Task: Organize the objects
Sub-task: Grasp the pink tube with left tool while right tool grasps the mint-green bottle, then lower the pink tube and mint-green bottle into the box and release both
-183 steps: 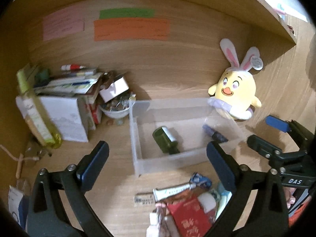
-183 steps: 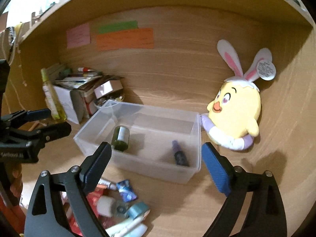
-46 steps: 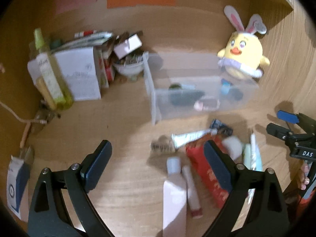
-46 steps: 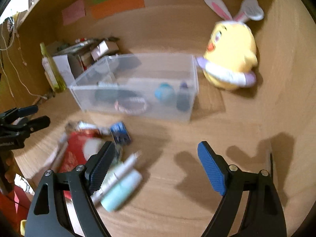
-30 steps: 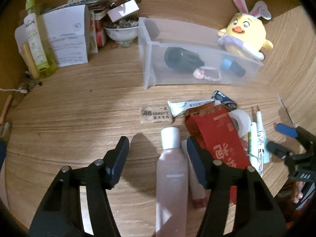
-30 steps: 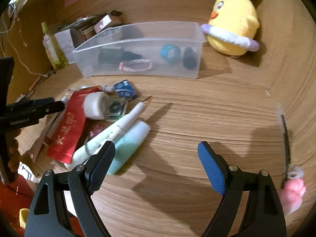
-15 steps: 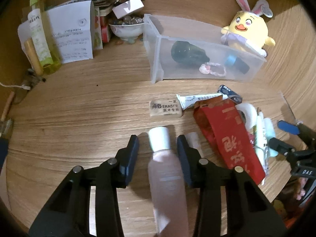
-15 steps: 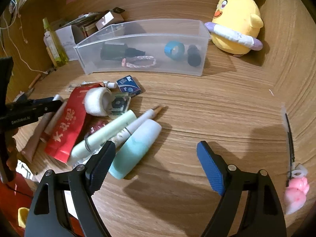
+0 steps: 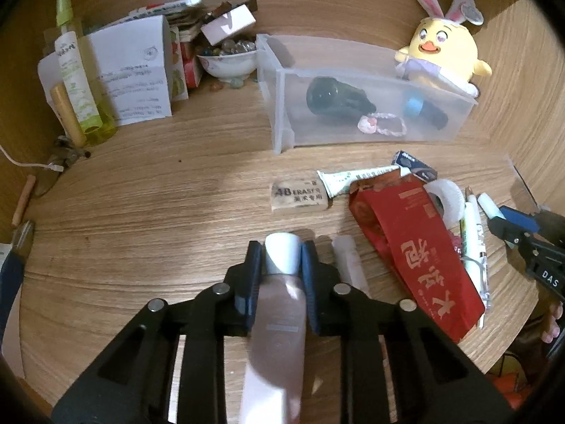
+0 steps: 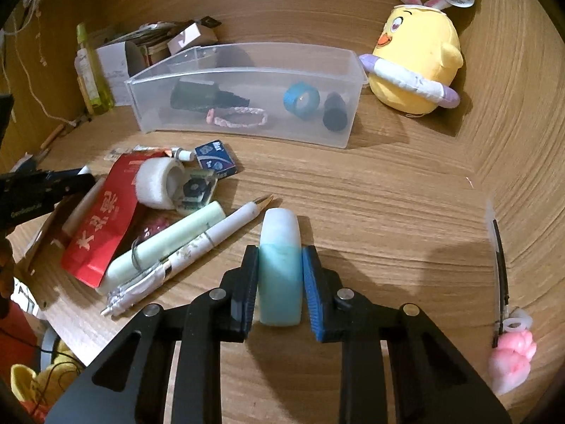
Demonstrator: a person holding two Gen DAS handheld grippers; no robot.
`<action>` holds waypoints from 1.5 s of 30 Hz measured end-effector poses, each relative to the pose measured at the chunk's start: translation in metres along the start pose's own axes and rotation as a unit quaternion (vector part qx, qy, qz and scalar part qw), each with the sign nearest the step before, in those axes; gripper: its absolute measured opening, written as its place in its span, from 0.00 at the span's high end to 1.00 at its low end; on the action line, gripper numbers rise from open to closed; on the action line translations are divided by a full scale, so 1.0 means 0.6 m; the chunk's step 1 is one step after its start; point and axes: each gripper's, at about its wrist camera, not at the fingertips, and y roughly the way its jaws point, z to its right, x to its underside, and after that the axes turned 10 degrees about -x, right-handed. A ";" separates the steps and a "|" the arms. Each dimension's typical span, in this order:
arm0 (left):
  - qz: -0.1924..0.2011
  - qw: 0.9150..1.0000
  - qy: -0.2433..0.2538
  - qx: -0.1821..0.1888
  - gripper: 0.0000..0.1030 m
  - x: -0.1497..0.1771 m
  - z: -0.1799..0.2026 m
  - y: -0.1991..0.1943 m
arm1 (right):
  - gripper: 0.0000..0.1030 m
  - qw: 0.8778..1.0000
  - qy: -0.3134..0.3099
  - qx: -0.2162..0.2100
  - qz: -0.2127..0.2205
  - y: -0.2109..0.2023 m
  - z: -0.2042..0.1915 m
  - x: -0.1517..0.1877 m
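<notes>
Both tongs have narrowed from wide since a second ago. Left tongs [image 9: 281, 269] are closing around the pink bottle [image 9: 279, 321] just below its white cap; right tongs [image 10: 280, 275] are closing on the teal tube [image 10: 280, 268]. Both items lie on the worktop [image 10: 388, 212], likely bound for the clear bin [image 10: 349, 106] beyond.

A yellow plush chick [image 9: 443, 54] with bunny ears sits upper right; a bowl of marbles [image 9: 227, 60] and a green spray bottle [image 9: 76, 70] stand upper left
</notes>
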 end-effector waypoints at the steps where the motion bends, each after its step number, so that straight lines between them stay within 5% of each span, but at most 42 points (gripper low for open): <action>1: 0.002 1.000 -0.001 0.000 0.81 -0.001 -0.002 -0.003 | 0.78 1.000 0.004 -0.003 0.002 -0.001 0.002 -0.001; 21: 0.134 0.991 -0.028 0.005 0.81 -0.100 -0.021 -0.153 | 0.78 0.993 0.019 -0.014 0.119 -0.082 0.017 -0.095; 45: 0.197 0.976 -0.023 0.093 0.81 -0.297 0.086 -0.182 | 0.78 0.989 -0.019 -0.038 0.139 -0.057 0.020 -0.241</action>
